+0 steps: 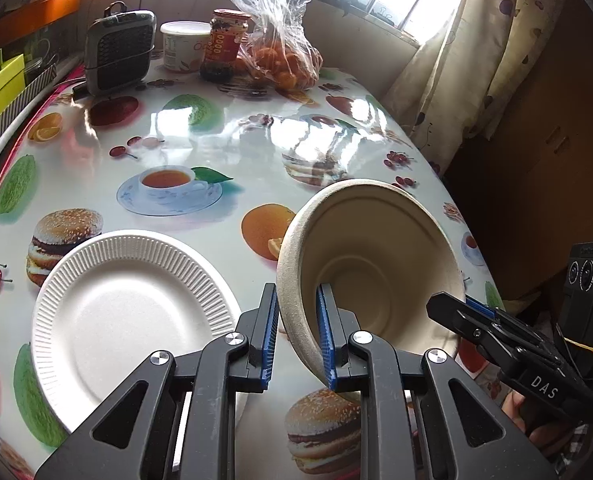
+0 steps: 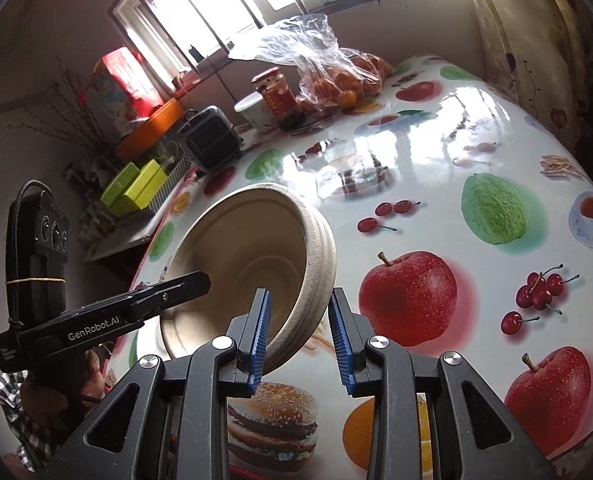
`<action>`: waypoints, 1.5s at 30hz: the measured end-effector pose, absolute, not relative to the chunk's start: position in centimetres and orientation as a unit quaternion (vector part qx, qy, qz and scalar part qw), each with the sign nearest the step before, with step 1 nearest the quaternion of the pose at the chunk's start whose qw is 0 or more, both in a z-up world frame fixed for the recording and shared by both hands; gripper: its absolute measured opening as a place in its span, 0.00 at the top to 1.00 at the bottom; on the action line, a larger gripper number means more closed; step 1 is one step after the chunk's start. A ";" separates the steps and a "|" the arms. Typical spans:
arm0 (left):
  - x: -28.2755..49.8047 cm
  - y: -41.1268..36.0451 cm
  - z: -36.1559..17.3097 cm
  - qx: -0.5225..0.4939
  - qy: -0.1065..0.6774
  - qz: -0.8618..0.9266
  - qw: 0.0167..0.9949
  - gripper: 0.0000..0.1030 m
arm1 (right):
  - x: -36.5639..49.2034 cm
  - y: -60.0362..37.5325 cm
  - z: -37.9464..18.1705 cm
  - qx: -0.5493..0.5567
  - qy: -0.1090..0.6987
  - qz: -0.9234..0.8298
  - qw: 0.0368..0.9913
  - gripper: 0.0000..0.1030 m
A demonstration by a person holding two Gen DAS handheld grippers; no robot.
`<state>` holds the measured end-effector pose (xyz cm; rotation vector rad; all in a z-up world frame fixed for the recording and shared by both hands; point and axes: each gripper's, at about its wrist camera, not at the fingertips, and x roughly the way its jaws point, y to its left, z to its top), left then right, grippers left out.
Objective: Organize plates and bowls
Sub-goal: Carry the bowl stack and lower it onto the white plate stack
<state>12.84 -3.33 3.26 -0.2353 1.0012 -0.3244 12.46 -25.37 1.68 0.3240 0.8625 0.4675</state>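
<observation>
**Paper bowl held tilted over the table by both tongs**

The beige paper bowl point(image 1: 376, 248) is off the tabletop, tipped on its side so that its open mouth faces the left wrist camera. Seen from the right wrist, its outer wall shows layered bands near the rim; whether several bowls are nested there I cannot tell.

The left gripper point(image 1: 296, 336) is clamped on the bowl's rim: one blue pad lies inside the bowl, the other against the outer wall. The right gripper point(image 2: 300, 336) is clamped on the opposite side of the rim, and its blue pads bracket the banded wall.

Left of the bowl in the left wrist view, and lower, a white fluted paper plate point(image 1: 128, 312) lies flat on the table point(image 1: 216, 128). The table wears a glossy cloth printed with fruit, burgers and teacups.

Well beyond the bowl, at the table's far end, stand:
- a clear plastic bag of oranges point(image 1: 284, 56)
- a red-lidded jar point(image 1: 226, 44)
- a white tub point(image 1: 184, 46)
- a small grey fan-like appliance point(image 1: 118, 54)

Farther left of the bowl, yellow-green boxes point(image 1: 0, 88) sit off the table's edge. To the bowl's right, a patterned curtain point(image 1: 476, 60) hangs by the window.
</observation>
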 end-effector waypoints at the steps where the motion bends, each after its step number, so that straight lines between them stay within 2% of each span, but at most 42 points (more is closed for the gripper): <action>1: 12.7 -3.0 3.2 -0.113 0.477 -0.151 0.859 0.81 | 12.5 -25.0 1.7 0.154 0.413 0.227 0.869 0.72; 45: 8.7 10.1 2.3 -0.180 0.457 -0.043 0.870 0.81 | 13.6 -11.2 0.7 0.082 0.445 0.332 0.828 0.71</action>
